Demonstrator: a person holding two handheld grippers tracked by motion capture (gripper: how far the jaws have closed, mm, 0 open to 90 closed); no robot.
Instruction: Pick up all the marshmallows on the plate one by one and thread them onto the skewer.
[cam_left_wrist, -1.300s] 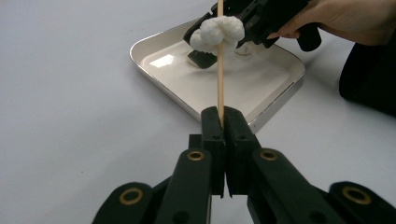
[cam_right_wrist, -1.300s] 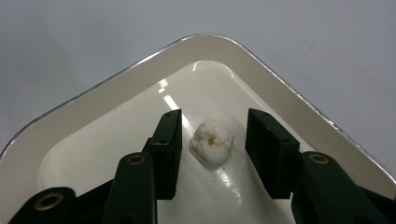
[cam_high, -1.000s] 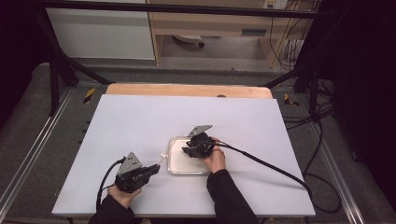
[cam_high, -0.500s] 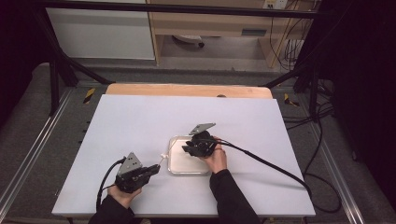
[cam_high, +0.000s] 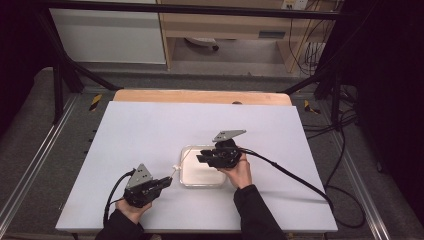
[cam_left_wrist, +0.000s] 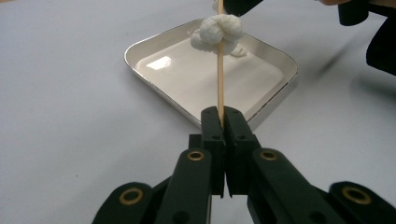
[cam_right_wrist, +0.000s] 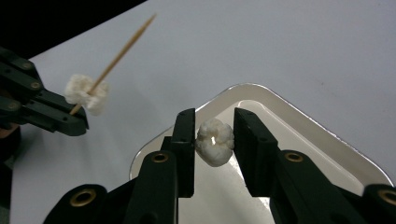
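My left gripper (cam_left_wrist: 223, 114) is shut on a thin wooden skewer (cam_left_wrist: 220, 70) that carries a white puffy lump (cam_left_wrist: 217, 30) partway up. In the high view that gripper (cam_high: 167, 181) sits at the front left, with the skewer (cam_high: 182, 160) slanting over the white tray (cam_high: 192, 176). My right gripper (cam_right_wrist: 215, 126) hovers over the tray (cam_right_wrist: 299, 121), shut on a second white lump (cam_right_wrist: 215, 142). From there the skewer (cam_right_wrist: 123, 44) and its lump (cam_right_wrist: 86, 93) stand to the left, apart from my jaws. In the high view the right gripper (cam_high: 200, 159) is above the tray.
The tray (cam_left_wrist: 140, 65) is shallow, square with rounded corners, and lies near the middle of the white table (cam_high: 150, 130). A wooden strip (cam_high: 200, 96) runs along the far edge. The right gripper's cable (cam_high: 290, 175) trails off to the right.
The right gripper has drifted slightly to the right over the tray. The left gripper and skewer have stayed put.
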